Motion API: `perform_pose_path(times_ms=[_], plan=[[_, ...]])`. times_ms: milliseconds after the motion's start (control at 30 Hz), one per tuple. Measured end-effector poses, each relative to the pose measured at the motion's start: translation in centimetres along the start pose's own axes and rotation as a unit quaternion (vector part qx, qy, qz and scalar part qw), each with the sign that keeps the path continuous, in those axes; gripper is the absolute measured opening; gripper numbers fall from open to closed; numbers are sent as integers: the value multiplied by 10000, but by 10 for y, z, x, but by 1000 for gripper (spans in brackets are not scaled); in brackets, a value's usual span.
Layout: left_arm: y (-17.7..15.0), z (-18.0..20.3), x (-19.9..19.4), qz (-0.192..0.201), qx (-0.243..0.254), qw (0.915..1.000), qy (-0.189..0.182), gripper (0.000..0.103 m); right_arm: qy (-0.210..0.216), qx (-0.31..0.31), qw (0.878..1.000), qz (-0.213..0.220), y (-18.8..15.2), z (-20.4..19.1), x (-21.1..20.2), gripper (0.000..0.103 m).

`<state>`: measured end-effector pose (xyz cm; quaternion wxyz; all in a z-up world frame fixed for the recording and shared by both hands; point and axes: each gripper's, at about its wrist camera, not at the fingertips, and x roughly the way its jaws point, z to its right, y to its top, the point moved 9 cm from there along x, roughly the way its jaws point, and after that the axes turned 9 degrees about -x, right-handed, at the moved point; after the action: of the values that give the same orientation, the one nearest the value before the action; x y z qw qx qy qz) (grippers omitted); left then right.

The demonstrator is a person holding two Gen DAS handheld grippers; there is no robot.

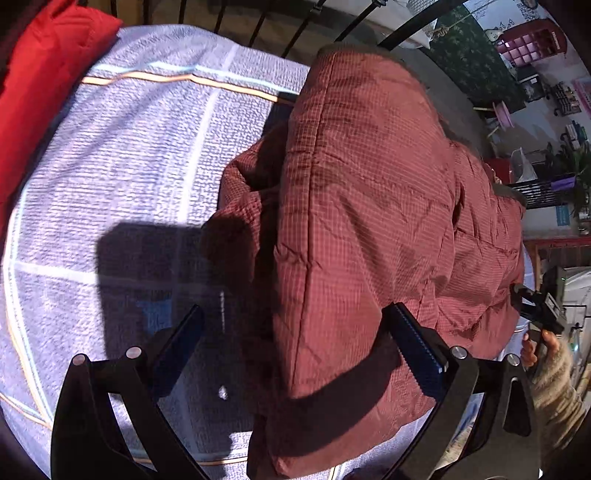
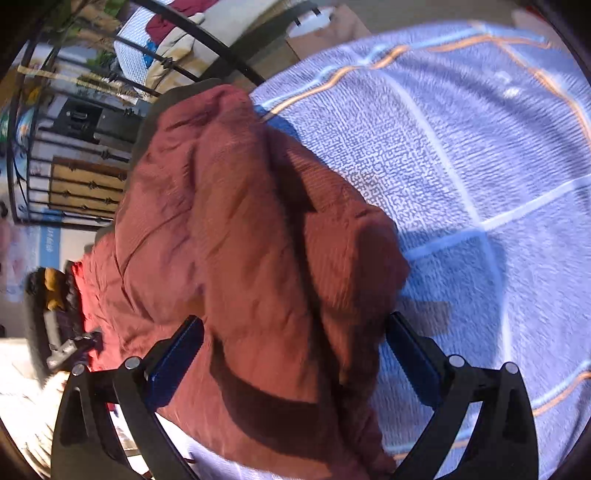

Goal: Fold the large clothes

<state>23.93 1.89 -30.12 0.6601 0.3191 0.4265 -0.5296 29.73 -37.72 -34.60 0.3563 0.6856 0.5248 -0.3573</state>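
Nearest the left wrist camera, the left gripper [image 1: 295, 332] stands with its blue-padded fingers spread wide; a folded edge of the dark red checked jacket [image 1: 369, 221] lies between them, touched by neither pad as far as the view shows. The right gripper [image 2: 295, 339] is likewise spread wide over the same jacket [image 2: 240, 240], whose bunched bulk fills the gap between its fingers; whether the pads touch the cloth cannot be told, as this view is blurred. The jacket lies in a long heap on a lavender blanket [image 1: 129, 166] crossed by pale blue and orange stripes, toward the blanket's edge. At the far right of the left view, the person's right hand [image 1: 535, 347] grips the other tool's handle. Farther off, a red pillow [image 1: 48, 74] rests at the blanket's far corner, and black metal bed rails [image 1: 303, 26] run behind it.
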Motion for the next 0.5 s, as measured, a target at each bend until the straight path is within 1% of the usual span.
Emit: perform_pose_path(times_ms=[100,267,333,500], plan=[[3,-2,8,-103,-109,9998,-142,98,298,163,9992,-193,5,6,17,99],[1,-9,20,-275,-393,9976,-494,98,696,204,9967,-367,0,15,24,99],[1,-5,23,-264,-346,9979,-473,98,743,138,9964,-385,-1,16,25,99],[12,10,26,-139,-83,9994,-291,97,684,79,9970,-346,0,15,24,99]])
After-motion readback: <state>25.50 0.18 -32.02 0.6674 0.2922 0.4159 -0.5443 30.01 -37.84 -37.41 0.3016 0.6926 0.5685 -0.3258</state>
